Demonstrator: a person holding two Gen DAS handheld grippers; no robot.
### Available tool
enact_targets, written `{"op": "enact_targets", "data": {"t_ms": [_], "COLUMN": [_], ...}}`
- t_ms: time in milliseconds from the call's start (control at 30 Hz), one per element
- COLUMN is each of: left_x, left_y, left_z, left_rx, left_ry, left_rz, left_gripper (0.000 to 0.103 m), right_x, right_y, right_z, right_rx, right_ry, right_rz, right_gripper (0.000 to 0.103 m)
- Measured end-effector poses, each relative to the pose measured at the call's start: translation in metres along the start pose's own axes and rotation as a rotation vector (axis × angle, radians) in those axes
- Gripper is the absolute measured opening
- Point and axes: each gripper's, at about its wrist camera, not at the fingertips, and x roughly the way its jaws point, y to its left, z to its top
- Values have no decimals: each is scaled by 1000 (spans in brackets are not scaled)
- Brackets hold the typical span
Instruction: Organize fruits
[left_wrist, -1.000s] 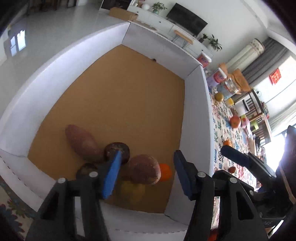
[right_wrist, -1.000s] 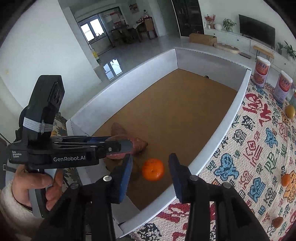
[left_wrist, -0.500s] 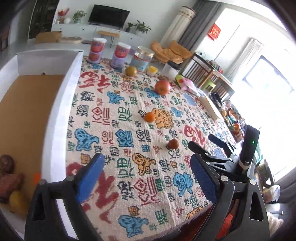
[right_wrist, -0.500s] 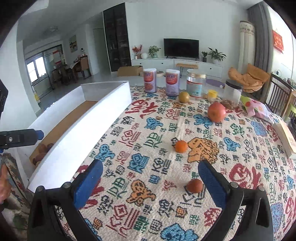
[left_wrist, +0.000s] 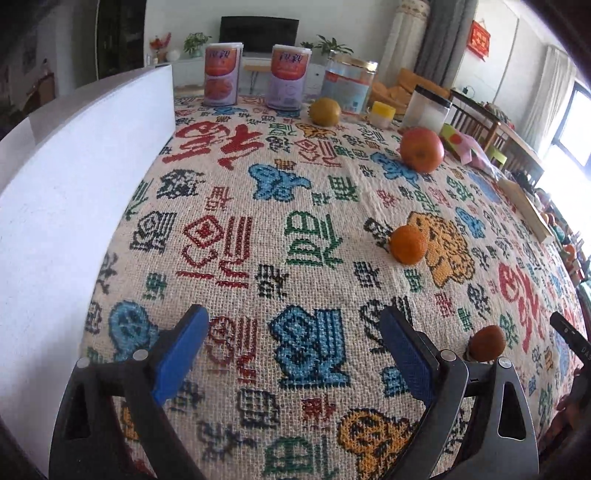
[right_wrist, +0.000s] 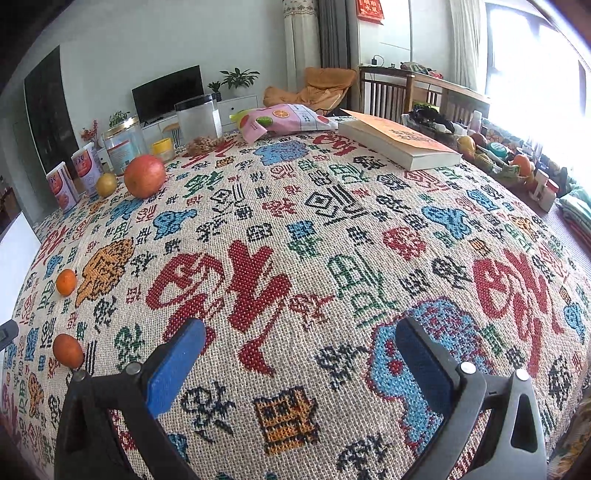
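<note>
Both claws gaped wide and empty: left gripper (left_wrist: 291, 350), right gripper (right_wrist: 299, 354), above the patterned tablecloth (left_wrist: 314, 206); a tangerine (left_wrist: 408, 244) sat mid-table.

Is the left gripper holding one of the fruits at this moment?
No, the left gripper is open, with only patterned tablecloth between its fingers.

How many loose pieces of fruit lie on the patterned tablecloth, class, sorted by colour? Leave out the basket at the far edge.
Red: 1, the apple
Yellow: 1, the round yellow fruit
Bright orange: 1, the mandarin
Brownish orange: 1, the small fruit nearest the left gripper
Total: 4
</note>
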Motion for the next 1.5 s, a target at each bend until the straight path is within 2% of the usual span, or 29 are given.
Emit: {"op": "enact_targets", "data": {"t_ms": [100, 267, 333, 400, 467, 567, 700, 1000, 1500], "left_x": [2, 16, 23, 23, 23, 23, 23, 23, 23], "left_y": [2, -3, -10, -10, -9, -9, -9, -9, -9], "left_z": [1, 9, 10, 10, 10, 9, 10, 10, 9], "left_rx": [6, 55, 105, 102, 100, 100, 100, 100, 100], "left_ry": [-25, 18, 30, 30, 31, 31, 30, 30, 30], "left_rz": [31, 71, 116, 113, 110, 110, 111, 111, 111], "left_gripper": [95, 101, 103, 103, 103, 103, 103, 103, 103], "right_x": [0, 3, 2, -3, -5, 2, 16, 17, 17], "right_y": [-6, 0, 7, 20, 33, 44, 41, 34, 35], "right_z": [-1, -2, -2, -4, -6, -7, -7, -7, -6], "right_rx": [30, 7, -27, -100, -168, -228, -226, -194, -194], "right_ry": [6, 20, 17, -21, -39, -11, 65, 84, 83], "right_rz": [-15, -42, -84, -163, -195, -200, -175, -138, -141], "right_gripper": [102, 102, 102, 102, 102, 103, 103, 103, 103]}}
